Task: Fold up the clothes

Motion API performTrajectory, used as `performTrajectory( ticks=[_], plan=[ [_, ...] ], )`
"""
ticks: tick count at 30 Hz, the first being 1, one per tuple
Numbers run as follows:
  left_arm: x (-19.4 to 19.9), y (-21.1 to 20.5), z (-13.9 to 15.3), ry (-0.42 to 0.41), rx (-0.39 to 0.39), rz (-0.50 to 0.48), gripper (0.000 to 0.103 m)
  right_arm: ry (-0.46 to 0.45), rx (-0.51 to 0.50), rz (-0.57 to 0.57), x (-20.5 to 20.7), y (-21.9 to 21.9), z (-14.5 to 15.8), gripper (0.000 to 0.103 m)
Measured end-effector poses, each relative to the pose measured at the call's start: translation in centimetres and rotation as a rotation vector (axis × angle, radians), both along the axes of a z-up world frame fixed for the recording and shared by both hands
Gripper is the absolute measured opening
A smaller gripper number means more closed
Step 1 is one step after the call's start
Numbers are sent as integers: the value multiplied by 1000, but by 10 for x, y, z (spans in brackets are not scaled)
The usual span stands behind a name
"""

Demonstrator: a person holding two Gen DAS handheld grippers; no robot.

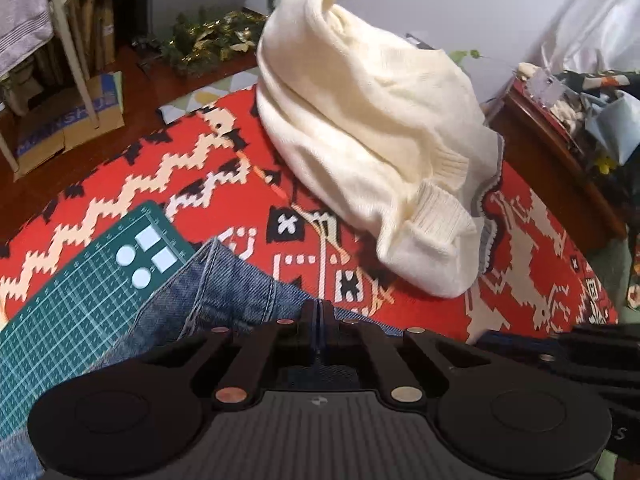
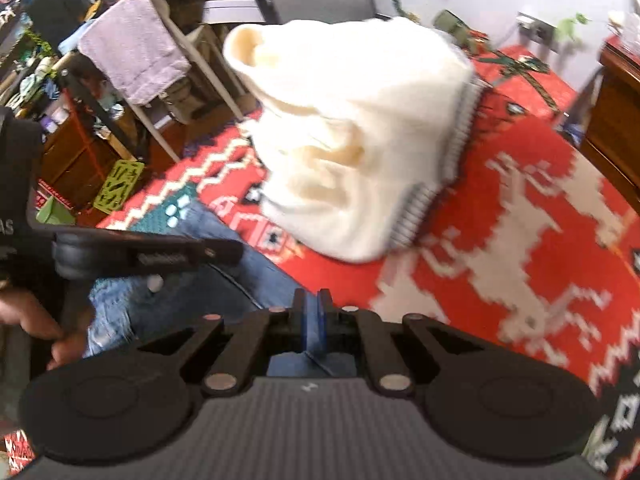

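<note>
Clothes on a red patterned rug (image 1: 168, 176) in a cluttered room.
Both tongs, left gripper (image 1: 319, 312) and right gripper (image 2: 311, 304), are pinched on blue jeans (image 1: 224, 288) lying beside a green cutting mat (image 1: 80, 300); a cream sweater (image 1: 360, 128) is heaped behind, with a chair (image 2: 168, 60) holding a towel (image 2: 136, 48) and boxes (image 1: 68, 120) around.

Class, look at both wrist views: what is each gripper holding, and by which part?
Both the left gripper and the right gripper are shut on the blue jeans, each pinching an edge of the denim. The cream sweater is not held.
</note>
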State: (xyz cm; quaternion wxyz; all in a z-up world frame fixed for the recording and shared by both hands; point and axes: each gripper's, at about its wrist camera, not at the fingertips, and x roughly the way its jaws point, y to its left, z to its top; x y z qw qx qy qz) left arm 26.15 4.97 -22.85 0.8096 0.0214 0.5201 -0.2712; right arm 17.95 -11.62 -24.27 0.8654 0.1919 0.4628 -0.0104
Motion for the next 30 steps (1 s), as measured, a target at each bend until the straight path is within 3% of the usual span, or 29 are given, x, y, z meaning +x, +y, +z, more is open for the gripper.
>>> performTrajectory(
  ticks=[5,13,24,30],
  plan=[
    [4,4,-2,11,-32,6,2,-7,45,45,25,14,-9,5],
    [11,8,-5,24,-74,9,2,34,7,67,52,31,-29,0],
    [18,28,12,50,-160,58,2,4,4,104,69,45,-21,0],
    [16,45,10,70,-156,98,2,18,-25,115,71,49,-26,0]
  ],
)
